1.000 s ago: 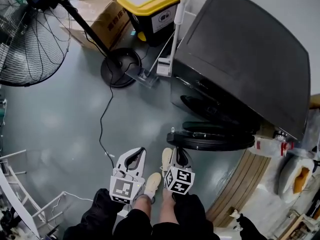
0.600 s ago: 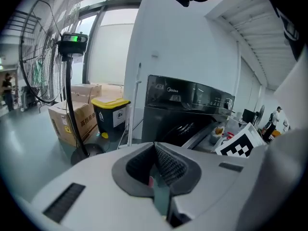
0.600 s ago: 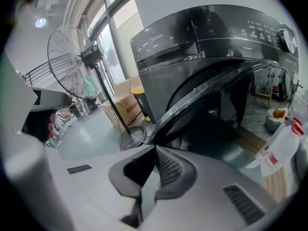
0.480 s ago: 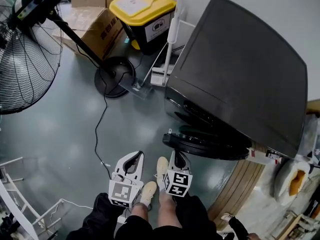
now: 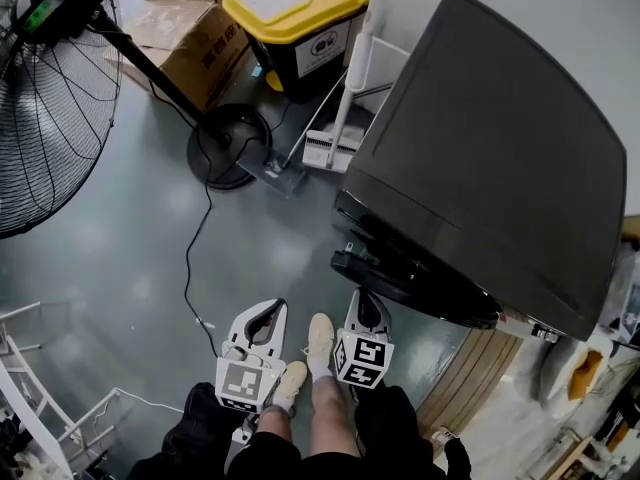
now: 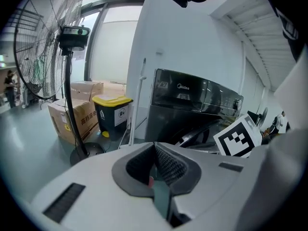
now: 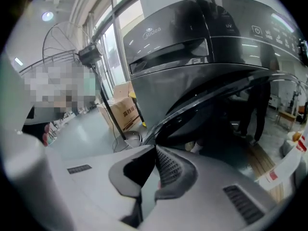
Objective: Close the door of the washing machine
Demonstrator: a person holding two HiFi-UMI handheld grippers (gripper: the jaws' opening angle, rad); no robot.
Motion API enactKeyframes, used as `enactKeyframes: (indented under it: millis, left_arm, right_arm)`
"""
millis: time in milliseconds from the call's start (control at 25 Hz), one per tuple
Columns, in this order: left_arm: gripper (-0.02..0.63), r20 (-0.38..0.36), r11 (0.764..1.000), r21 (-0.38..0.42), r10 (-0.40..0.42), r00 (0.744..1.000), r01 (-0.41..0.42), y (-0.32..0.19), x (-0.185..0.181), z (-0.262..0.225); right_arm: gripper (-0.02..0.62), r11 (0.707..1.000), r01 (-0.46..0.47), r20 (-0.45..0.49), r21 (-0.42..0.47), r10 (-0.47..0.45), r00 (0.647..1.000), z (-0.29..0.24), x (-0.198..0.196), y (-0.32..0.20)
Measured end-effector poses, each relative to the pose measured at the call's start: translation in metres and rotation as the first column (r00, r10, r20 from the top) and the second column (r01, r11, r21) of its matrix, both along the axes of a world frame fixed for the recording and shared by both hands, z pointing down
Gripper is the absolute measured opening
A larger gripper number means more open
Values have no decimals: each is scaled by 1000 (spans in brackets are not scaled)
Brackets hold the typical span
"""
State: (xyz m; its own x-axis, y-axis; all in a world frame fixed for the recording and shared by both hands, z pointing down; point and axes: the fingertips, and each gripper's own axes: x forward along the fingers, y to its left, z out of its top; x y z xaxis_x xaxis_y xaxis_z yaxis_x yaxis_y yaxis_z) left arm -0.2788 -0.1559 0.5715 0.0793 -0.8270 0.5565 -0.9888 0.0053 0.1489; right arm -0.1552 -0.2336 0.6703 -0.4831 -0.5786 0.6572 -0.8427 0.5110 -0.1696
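A dark grey washing machine (image 5: 490, 158) fills the right of the head view. Its round door (image 5: 400, 273) hangs partly open, low on the front. My right gripper (image 5: 362, 313) is shut and empty, its tip just short of the door's near rim. In the right gripper view the door's curved dark rim (image 7: 216, 100) arches right above the shut right gripper (image 7: 155, 148). My left gripper (image 5: 258, 323) hovers over the floor to the left of the person's shoes, shut with nothing held. The left gripper view has the left gripper (image 6: 154, 143) pointing at the machine (image 6: 192, 105).
A standing fan (image 5: 40, 88) with a round base (image 5: 228, 140) and a cable (image 5: 195, 258) across the floor occupies the left. Behind are cardboard boxes (image 5: 185, 38), a yellow-lidded bin (image 5: 295, 23) and a white mop (image 5: 345, 98). Wooden slats (image 5: 470, 378) lie right of the machine.
The door has swung in nearer the machine's front. Both grippers have moved forward, the right one staying close to the door's rim.
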Motion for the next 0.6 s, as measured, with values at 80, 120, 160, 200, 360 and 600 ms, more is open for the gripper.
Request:
enactKeyframes:
  millis: [80,120,160,200,360,600]
  left_arm:
    - [23,-3,1000,-4,-4,1000,4,-3,0,2]
    - [24,-3,1000,-6,-5,1000,5,-4,0,3]
    - [23,-3,1000,-8,-8,1000,8,-6,-1,3]
    - [23,-3,1000,-9,-11,1000,11,-8,-1,4]
    - [25,-11,999,10,-38,999,38,-16,-5,8]
    - [24,-4,999,-23,-44,999,44,-18,-9,15]
  right_arm:
    - [17,1000,2,-4,8,-2,1000,0,0,-8]
    - [17,1000,3,-5,11,-3,1000,-1,0,-12]
    - [17,1000,4,-6,15,-4,1000,-1,0,-17]
    - [17,1000,6,-6,18,-6,1000,-1,-1,-21]
    - [17,999,20,-10,31,-20,1000,2,-4,-33]
    - [17,999,37,-6,32,-37,999,4,-8,-41]
